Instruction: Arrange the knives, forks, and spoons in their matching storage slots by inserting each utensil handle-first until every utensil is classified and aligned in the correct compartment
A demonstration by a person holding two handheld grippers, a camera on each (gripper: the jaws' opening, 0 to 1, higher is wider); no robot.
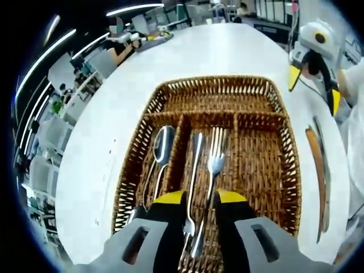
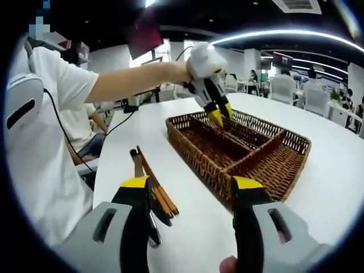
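No text, label, brand, number or sign can be read in either view. Whatever printing the room may hold is too small and too blurred to make out.
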